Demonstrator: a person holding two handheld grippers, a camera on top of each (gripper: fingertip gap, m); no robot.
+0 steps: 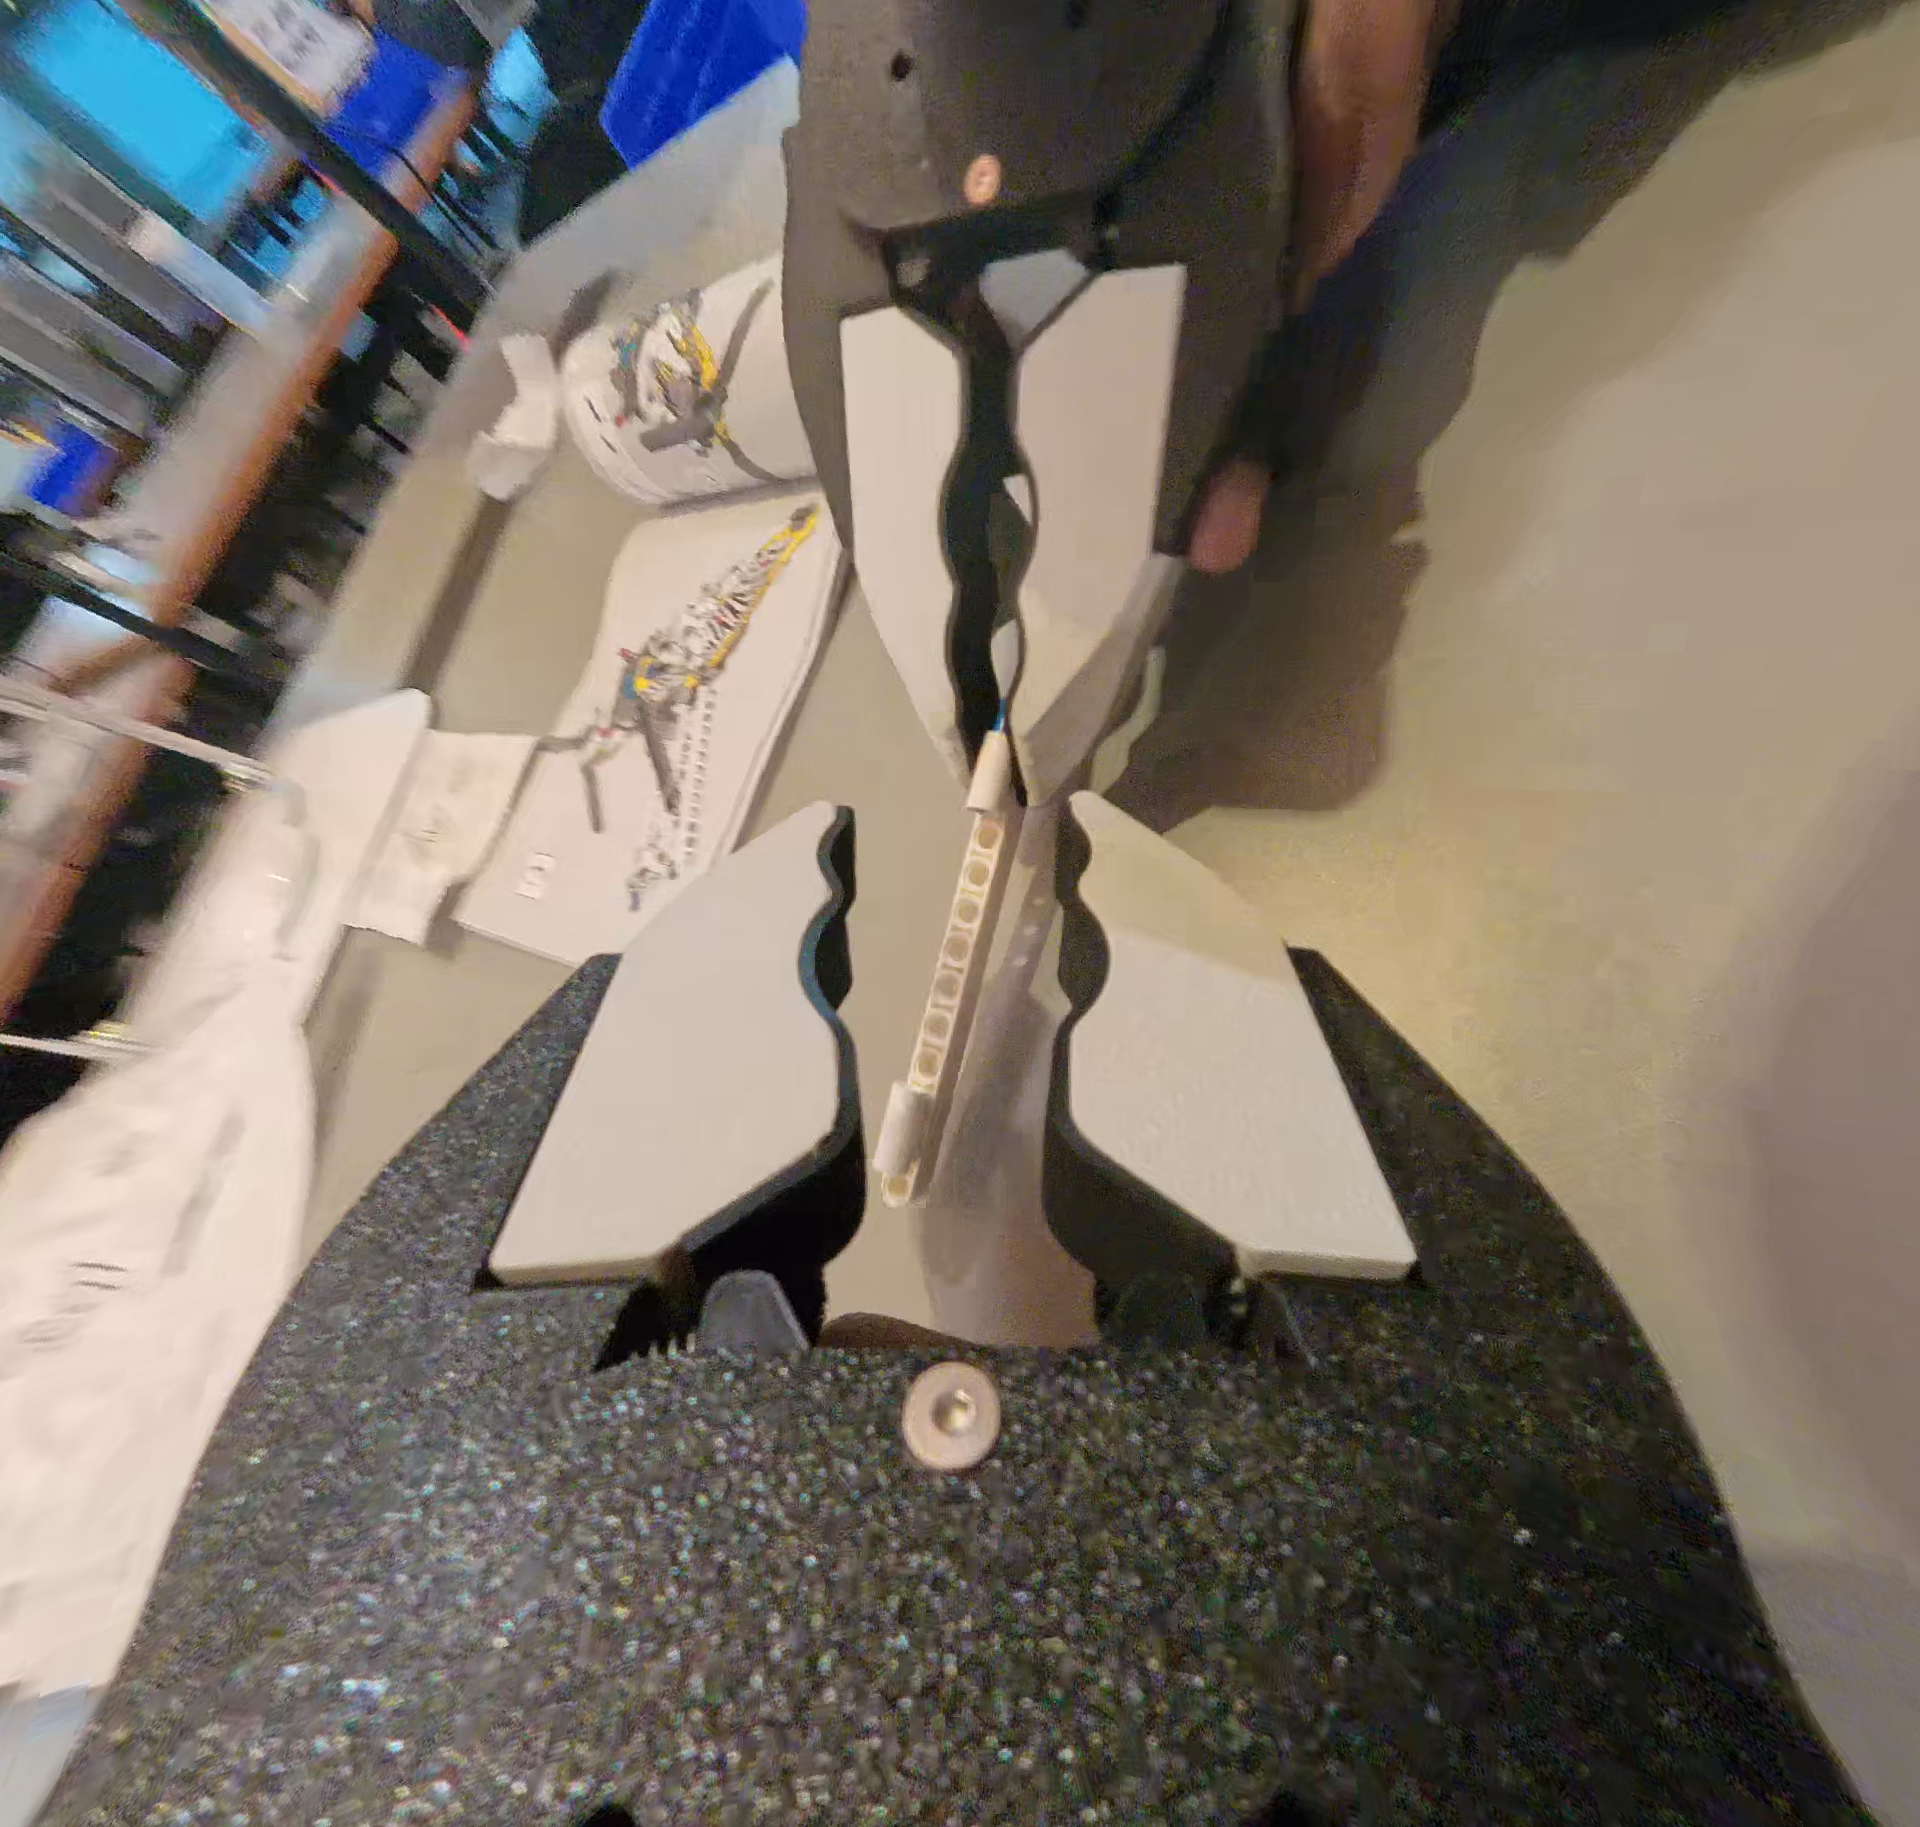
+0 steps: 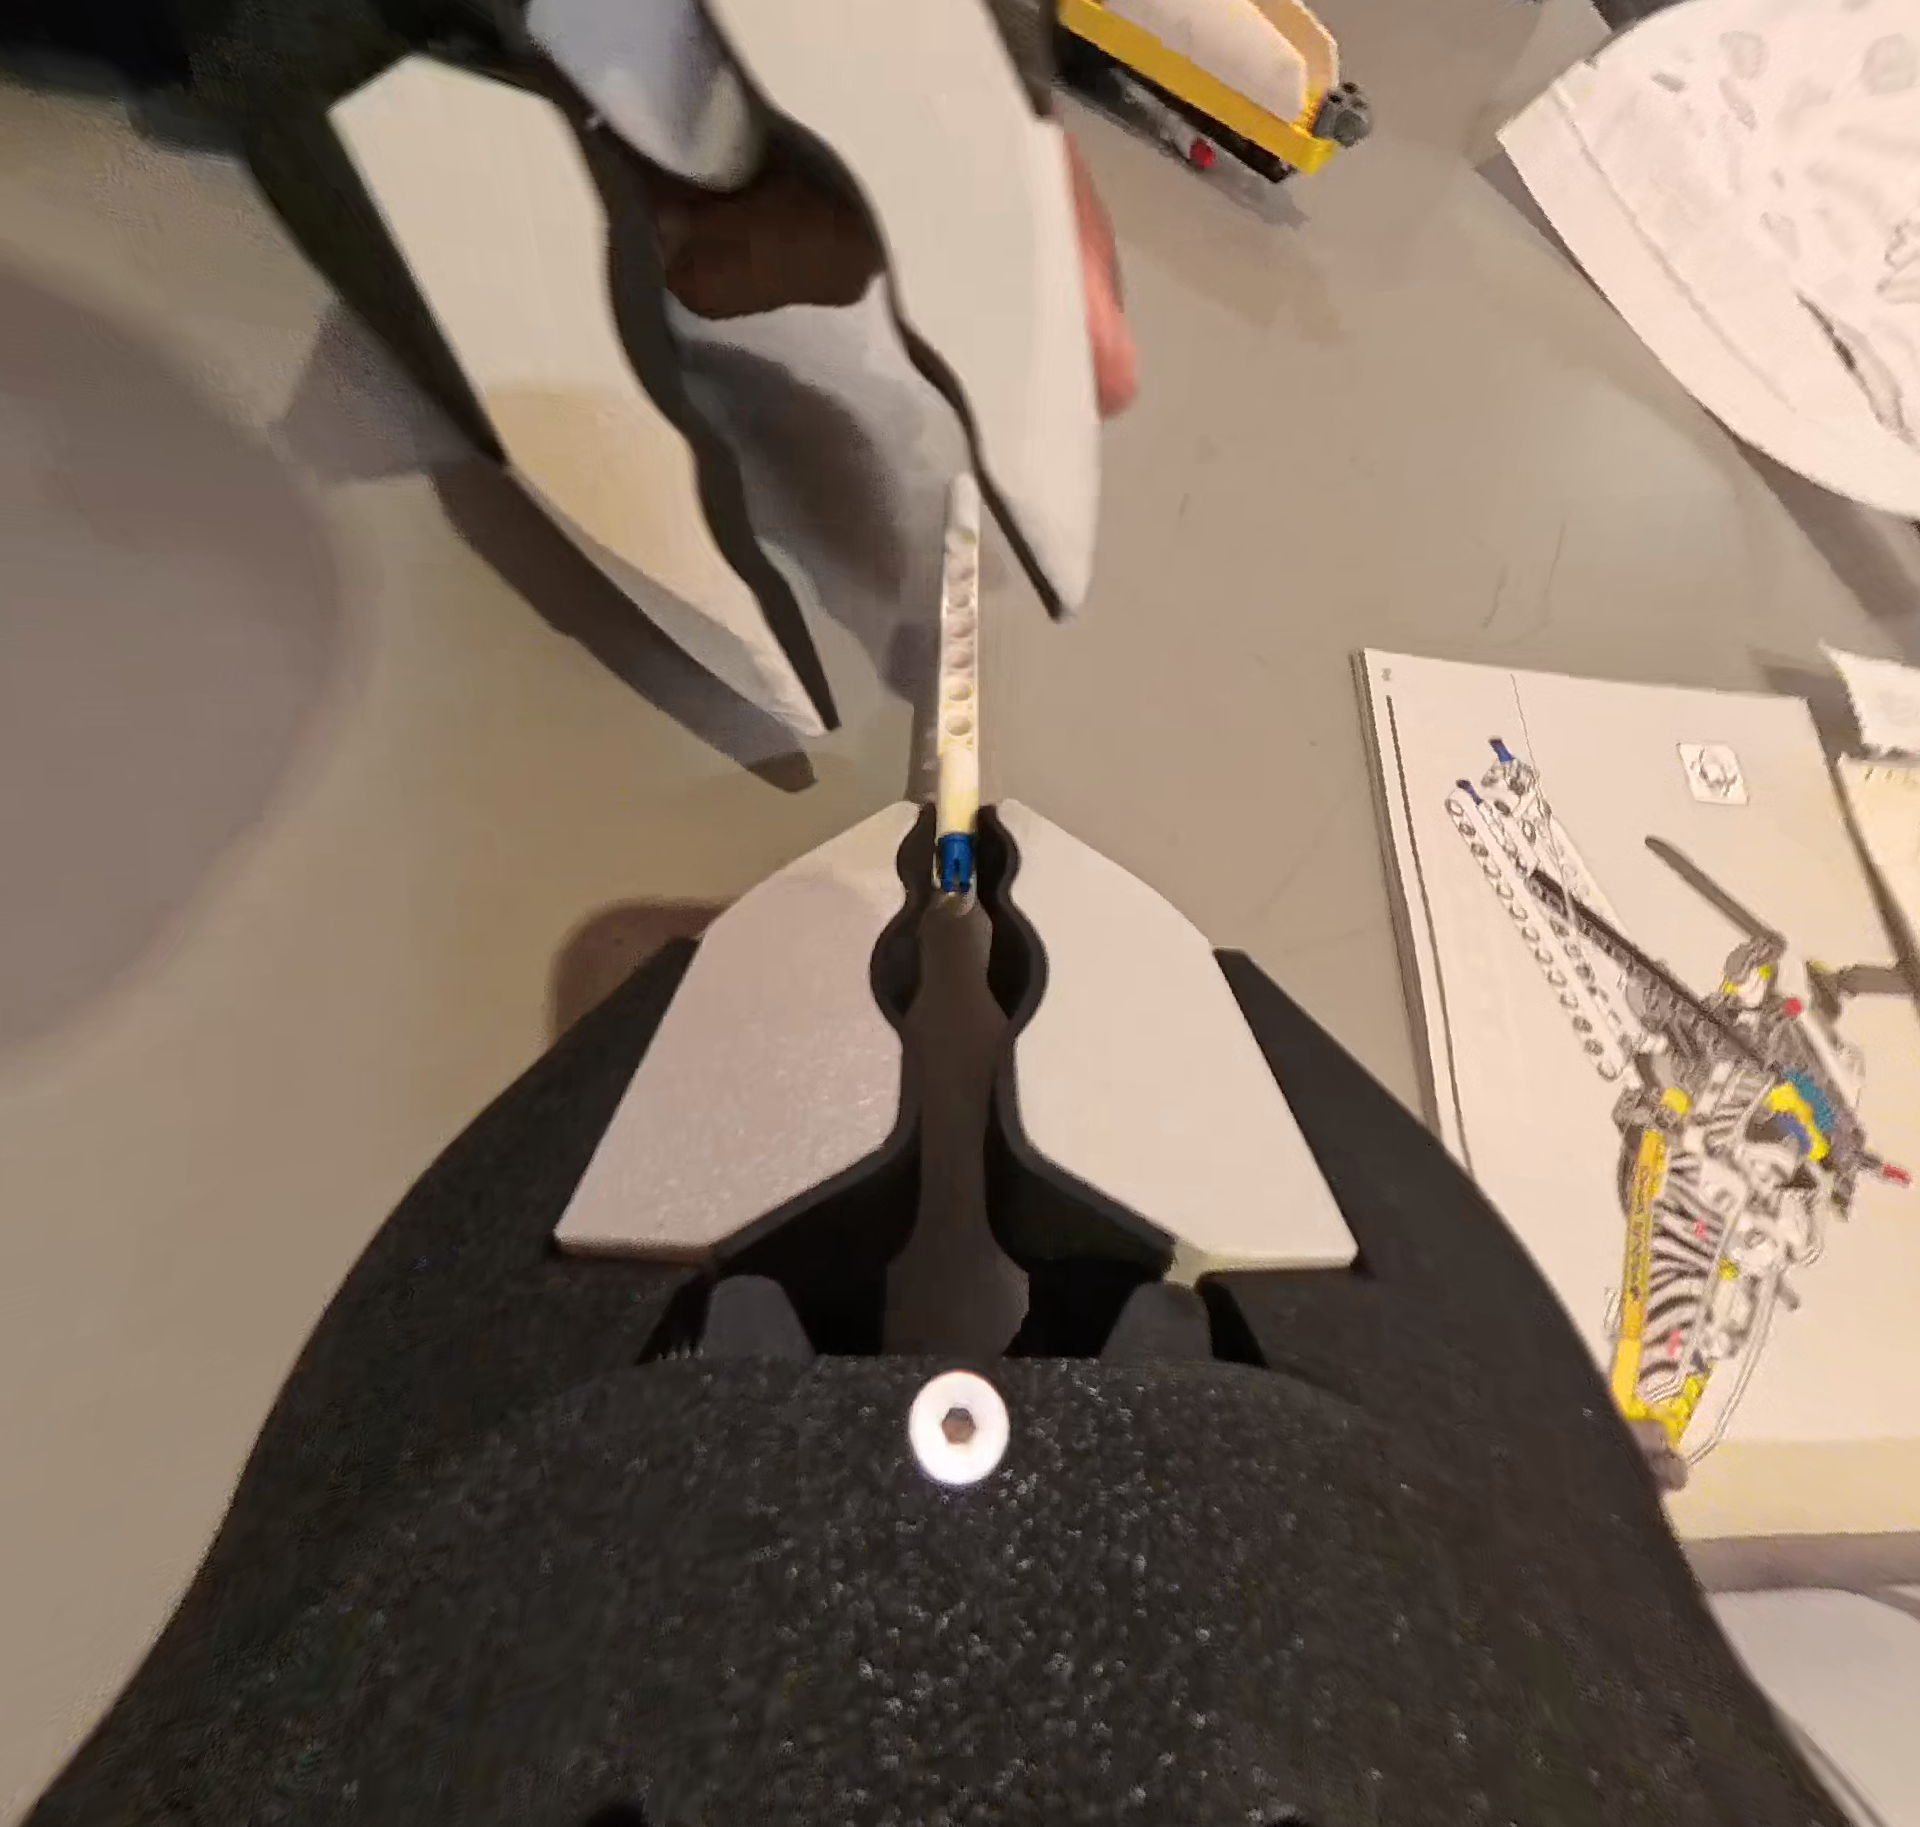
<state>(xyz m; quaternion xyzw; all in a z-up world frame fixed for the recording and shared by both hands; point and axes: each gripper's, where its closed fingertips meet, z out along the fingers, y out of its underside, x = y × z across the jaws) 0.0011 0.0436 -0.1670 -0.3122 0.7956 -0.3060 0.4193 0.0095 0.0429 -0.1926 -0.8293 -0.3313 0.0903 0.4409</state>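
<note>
Broadly, a grey table (image 2: 1351, 406) carries everything, and both views are partly blurred. Largest on it are an open instruction booklet (image 2: 1621, 1102) printed with a yellow-and-white brick model, and loose sheets of paper (image 2: 1745, 219) beyond it. A part-built model with a yellow base and white panels (image 2: 1195, 42) stands at the far edge in the right wrist view; a white roll bearing a model drawing (image 1: 696, 395) lies near the booklet in the left wrist view.

Left gripper (image 1: 961, 832): its grey fingers stand well apart, with a long white perforated beam (image 1: 961, 967) running lengthwise between them. Clear space separates the beam from one finger; whether the other finger touches it cannot be told.

Right gripper (image 2: 958, 821): its fingertips are closed on the far end of the same beam, at a white sleeve with a small blue pin (image 2: 954, 861) protruding from it into the cavity behind the tips. The beam thus spans from one gripper to the other above the table. A person's hand (image 1: 1340, 115) grips the right gripper's body.
</note>
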